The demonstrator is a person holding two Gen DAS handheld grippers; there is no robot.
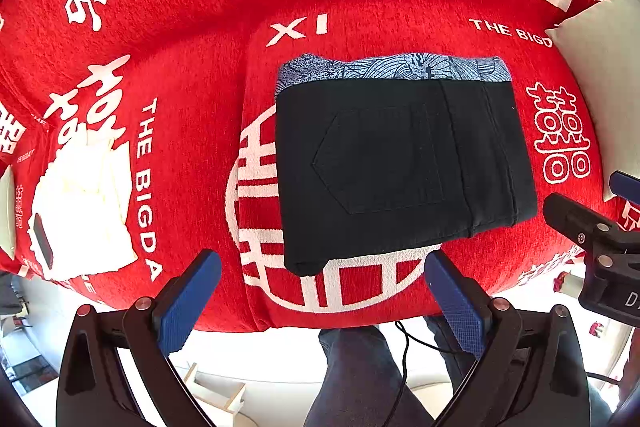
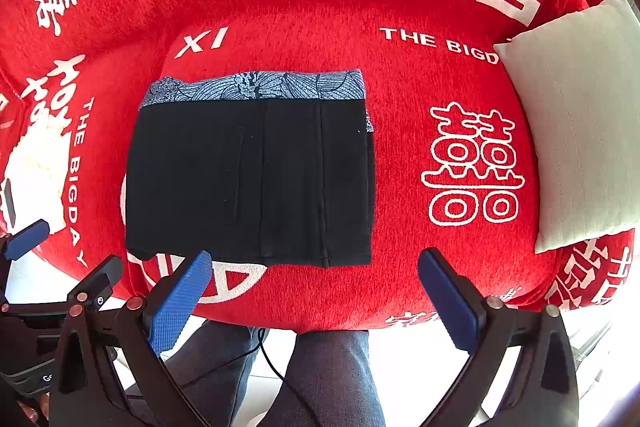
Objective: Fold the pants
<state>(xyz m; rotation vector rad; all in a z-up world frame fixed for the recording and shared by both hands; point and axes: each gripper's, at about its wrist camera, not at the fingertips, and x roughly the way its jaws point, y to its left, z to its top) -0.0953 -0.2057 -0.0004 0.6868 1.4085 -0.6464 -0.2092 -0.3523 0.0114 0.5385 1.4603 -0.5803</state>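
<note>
Black pants [image 1: 400, 163] lie folded into a compact rectangle on the red sofa seat [image 1: 192, 99], a back pocket facing up. They rest on top of a blue patterned garment [image 1: 392, 67] whose far strip shows. My left gripper [image 1: 324, 295] hovers open at the seat's front edge, just short of the pants' near side. In the right wrist view the same pants [image 2: 248, 179] sit left of centre, and my right gripper [image 2: 316, 291] is open near their front right corner. Neither holds anything.
A pale cushion [image 2: 576, 131] leans at the sofa's right end. White folded cloth [image 1: 88, 211] with a dark phone-like object [image 1: 42, 243] lies at the left. A person's legs in dark jeans [image 2: 332, 379] and a black cable [image 1: 404, 359] are below the seat edge.
</note>
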